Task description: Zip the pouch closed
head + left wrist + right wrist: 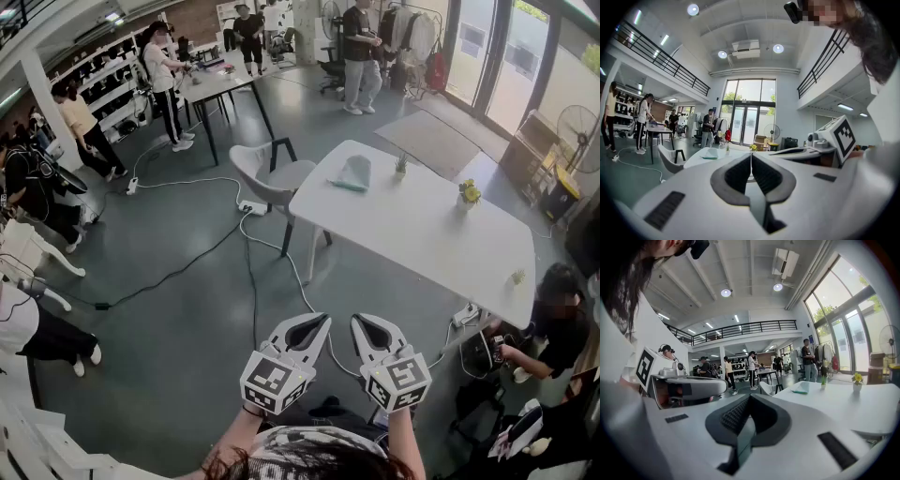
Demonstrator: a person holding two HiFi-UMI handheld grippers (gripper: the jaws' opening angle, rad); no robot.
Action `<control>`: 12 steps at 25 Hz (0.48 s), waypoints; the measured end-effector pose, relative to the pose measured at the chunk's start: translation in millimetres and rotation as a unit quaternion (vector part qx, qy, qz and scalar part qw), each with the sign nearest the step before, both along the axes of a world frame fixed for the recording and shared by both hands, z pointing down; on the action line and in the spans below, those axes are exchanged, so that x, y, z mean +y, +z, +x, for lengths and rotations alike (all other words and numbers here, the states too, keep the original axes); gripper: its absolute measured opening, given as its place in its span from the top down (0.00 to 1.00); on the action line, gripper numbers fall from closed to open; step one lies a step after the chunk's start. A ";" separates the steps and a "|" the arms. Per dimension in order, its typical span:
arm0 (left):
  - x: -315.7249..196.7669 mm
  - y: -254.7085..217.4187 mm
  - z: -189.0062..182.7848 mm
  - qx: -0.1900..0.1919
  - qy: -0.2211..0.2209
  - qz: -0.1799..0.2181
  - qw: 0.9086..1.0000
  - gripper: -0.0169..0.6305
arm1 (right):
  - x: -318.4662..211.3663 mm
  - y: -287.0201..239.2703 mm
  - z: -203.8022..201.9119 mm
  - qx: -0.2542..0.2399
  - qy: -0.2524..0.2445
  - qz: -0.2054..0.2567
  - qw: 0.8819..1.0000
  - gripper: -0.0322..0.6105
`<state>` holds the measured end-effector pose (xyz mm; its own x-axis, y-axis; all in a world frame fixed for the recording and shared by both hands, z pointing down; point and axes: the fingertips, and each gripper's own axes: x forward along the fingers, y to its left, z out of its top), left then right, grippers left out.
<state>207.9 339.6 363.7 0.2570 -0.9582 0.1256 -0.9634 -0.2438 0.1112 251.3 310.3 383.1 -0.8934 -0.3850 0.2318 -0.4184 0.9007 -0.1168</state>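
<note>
The pouch (353, 173), pale green and flat, lies on the far left part of the white table (422, 234). It is small in the left gripper view (710, 153) and in the right gripper view (801, 389). Both grippers are held side by side close to my body, above the grey floor and well short of the table. My left gripper (319, 324) (751, 157) is shut with nothing in it. My right gripper (362, 324) (749, 398) is shut and empty too. Each one shows from the side in the other's view.
A white chair (267, 169) stands at the table's left end. A yellow flower pot (470, 193) and a small green plant (401, 166) sit on the table. Cables (253, 272) run across the floor. A person (553, 323) sits low at the right; others stand farther back.
</note>
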 end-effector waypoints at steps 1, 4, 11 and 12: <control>-1.1 1.9 1.1 -0.002 0.003 -0.001 1.000 0.95 | -0.5 1.9 -0.1 0.001 0.000 0.000 1.000 0.96; -3.6 6.1 6.9 -0.008 0.008 -0.006 1.000 0.95 | -1.1 6.1 2.3 0.003 -0.001 0.000 1.000 0.96; -8.4 6.0 13.3 -0.001 -0.004 -0.010 1.000 0.95 | -4.6 5.9 12.4 0.002 -0.001 0.000 1.000 0.96; -9.5 6.6 12.8 0.001 -0.006 -0.010 1.000 0.95 | -6.0 6.6 13.3 0.002 0.000 0.001 1.000 0.96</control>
<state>220.7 330.1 370.4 0.2450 -0.9586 0.1451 -0.9662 -0.2291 0.1181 264.6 304.3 389.6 -0.8922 -0.3860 0.2346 -0.4193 0.9009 -0.1125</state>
